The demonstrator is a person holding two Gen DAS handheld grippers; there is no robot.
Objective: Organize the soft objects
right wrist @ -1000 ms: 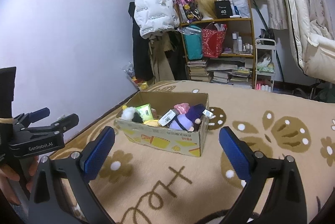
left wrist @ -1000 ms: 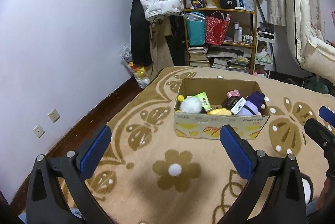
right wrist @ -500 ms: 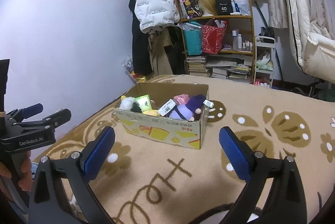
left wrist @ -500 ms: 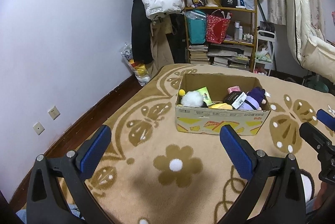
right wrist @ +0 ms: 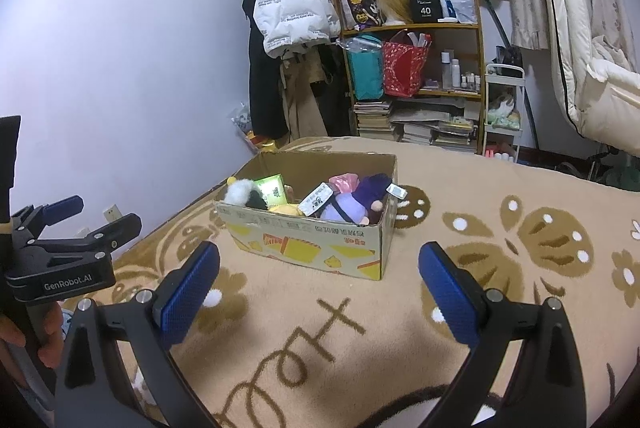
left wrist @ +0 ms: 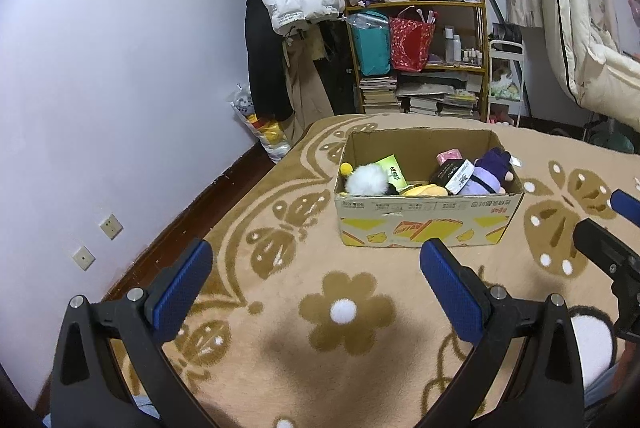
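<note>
Left gripper (left wrist: 312, 280) and right gripper (right wrist: 319, 282): fingers spread wide, holding nothing, both short of the cardboard box (left wrist: 428, 224) on the blanket (left wrist: 360, 348). Soft toys (left wrist: 490, 174) lie inside the box. Step unclear (could be emptying or just filled). Since a second ago the box sits slightly farther off; both grippers backed away.

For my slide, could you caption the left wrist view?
Open left gripper faces a cardboard box of plush toys.
</note>
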